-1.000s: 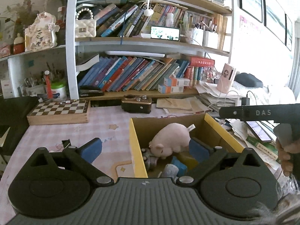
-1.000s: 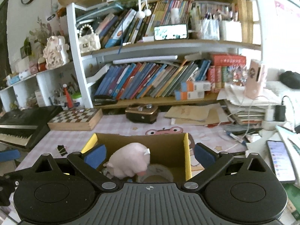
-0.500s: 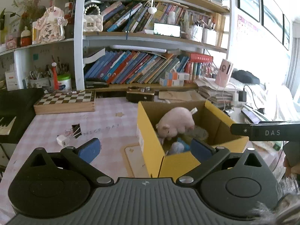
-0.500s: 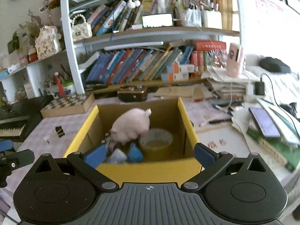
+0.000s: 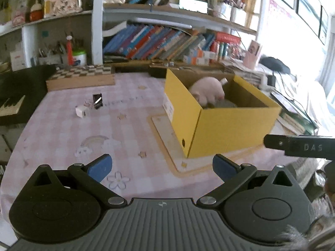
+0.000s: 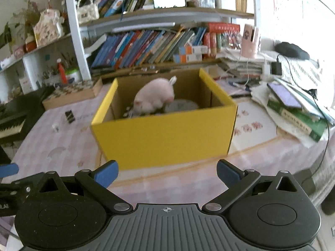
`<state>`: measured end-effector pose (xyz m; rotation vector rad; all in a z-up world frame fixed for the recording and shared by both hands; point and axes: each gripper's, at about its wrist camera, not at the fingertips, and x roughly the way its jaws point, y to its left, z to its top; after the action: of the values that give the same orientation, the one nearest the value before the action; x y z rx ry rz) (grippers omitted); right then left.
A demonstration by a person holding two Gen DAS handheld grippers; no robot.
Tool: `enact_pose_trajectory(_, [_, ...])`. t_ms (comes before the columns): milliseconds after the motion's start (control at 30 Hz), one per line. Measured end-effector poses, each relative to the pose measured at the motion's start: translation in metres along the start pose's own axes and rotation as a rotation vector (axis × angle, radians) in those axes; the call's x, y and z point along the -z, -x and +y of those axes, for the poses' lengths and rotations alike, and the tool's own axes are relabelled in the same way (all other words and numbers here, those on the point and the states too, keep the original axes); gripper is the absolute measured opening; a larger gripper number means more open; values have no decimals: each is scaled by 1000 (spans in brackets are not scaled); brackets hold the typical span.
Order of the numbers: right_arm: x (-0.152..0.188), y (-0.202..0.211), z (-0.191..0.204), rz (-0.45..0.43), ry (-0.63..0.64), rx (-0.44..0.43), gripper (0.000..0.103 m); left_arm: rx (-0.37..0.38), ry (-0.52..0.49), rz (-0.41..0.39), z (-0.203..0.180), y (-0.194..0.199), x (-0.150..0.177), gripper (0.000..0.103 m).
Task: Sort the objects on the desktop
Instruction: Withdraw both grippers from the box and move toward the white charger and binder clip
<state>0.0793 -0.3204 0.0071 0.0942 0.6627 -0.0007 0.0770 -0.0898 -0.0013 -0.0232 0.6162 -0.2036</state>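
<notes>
Left gripper (image 5: 161, 165) was spread wide, empty, above the pink cloth (image 5: 125, 129). Right gripper (image 6: 167, 170) likewise spread, empty, facing the yellow box (image 6: 165, 136). Pig (image 6: 155, 99) sat inside the box. A clip (image 5: 97, 100) and a white cube (image 5: 81, 111) lay loose on the cloth, well left of the box. Judged between picks; the next move calls for the left gripper reaching the clip or cube.
</notes>
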Motion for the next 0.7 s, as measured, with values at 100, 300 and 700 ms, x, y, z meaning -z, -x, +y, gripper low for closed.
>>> enact_pose_trajectory(100, [11,4,14,23,8,-12,101,11,-12,-2,5,6,4,103])
enact_pose_trajectory(300, [30,9,39,82,29,-44,101,18,-8,36,19,12,14,103])
enact_pose_trajectory(700, [49,13,74,134,60,-75,101,0,19,113,46,25,39,103])
